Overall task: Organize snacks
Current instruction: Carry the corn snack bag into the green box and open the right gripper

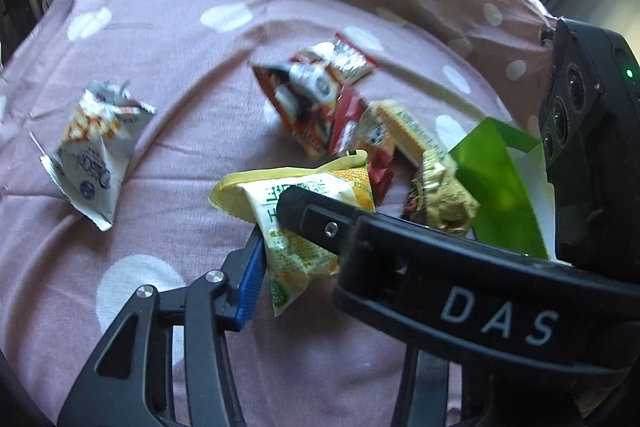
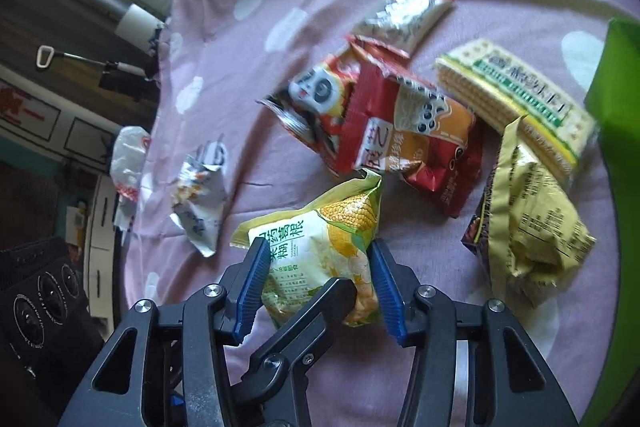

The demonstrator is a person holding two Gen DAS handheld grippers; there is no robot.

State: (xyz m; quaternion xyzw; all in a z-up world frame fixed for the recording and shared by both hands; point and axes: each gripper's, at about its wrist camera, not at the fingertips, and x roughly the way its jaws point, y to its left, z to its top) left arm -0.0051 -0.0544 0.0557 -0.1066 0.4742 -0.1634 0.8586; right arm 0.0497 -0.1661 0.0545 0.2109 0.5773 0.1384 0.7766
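Observation:
A yellow corn snack packet point(image 1: 304, 251) point(image 2: 320, 251) sits on the pink dotted cloth point(image 1: 180, 47). My left gripper point(image 1: 304, 247) is shut on it: the blue pad of one of its fingers point(image 1: 252, 275) presses the packet's left side, while the other is hidden. My right gripper point(image 2: 316, 263) is shut on the same packet, a blue pad against each side. Crossing the left wrist view, a black finger point(image 1: 312, 219) of the right gripper lies over the packet. A left gripper finger point(image 2: 320, 301) lies across the packet's lower part in the right wrist view.
Just beyond lie a red-orange panda packet point(image 2: 320, 99), a dark red packet point(image 2: 436, 167), a silver packet point(image 2: 404, 15), a cracker pack point(image 2: 512, 99) and a gold packet point(image 2: 528, 223). A crumpled white packet point(image 1: 96, 151) lies apart on the left. A green carton point(image 1: 496, 183) stands at the right.

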